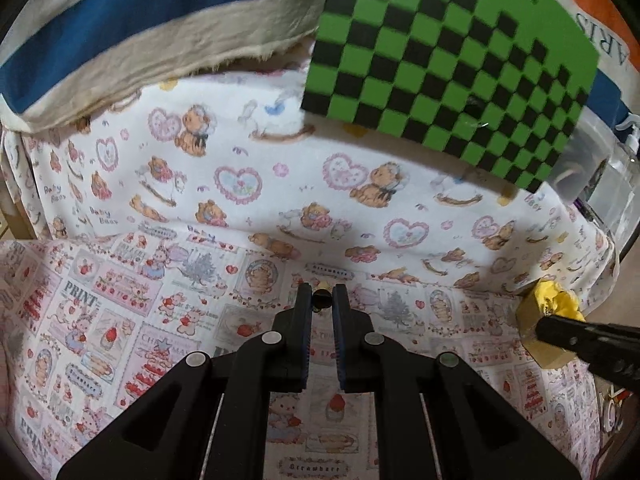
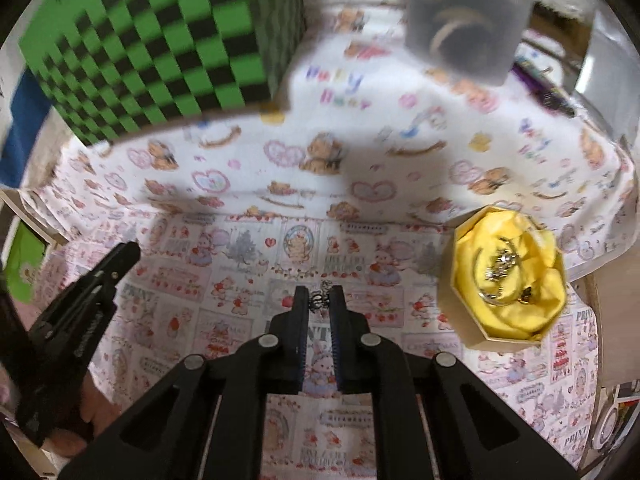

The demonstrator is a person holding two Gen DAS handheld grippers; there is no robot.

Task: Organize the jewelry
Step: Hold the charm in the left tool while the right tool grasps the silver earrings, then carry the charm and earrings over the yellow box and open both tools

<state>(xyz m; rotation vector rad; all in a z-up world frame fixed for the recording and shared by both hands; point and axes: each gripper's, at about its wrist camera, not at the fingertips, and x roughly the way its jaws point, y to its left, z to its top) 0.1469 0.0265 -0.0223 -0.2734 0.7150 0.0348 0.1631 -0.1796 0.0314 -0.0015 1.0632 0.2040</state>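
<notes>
The left gripper (image 1: 322,294) is clamped on a small dark, gold-tipped piece (image 1: 321,298); the right gripper (image 2: 319,295) pinches a little silver coiled piece (image 2: 318,300). Both look mid-carry. The octagonal box (image 2: 504,276) with yellow lining sits at three o'clock of the right tips, jewelry (image 2: 500,270) already inside. Next, each piece probably needs lowering over that lining before release.

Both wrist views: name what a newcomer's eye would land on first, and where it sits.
The green-and-black checkered box stands at the far left of the printed cloth. The octagonal box lined in yellow, jewelry inside, sits on the right. The right gripper pinches a small silvery piece; the left gripper pinches a small gold-and-dark one.
</notes>
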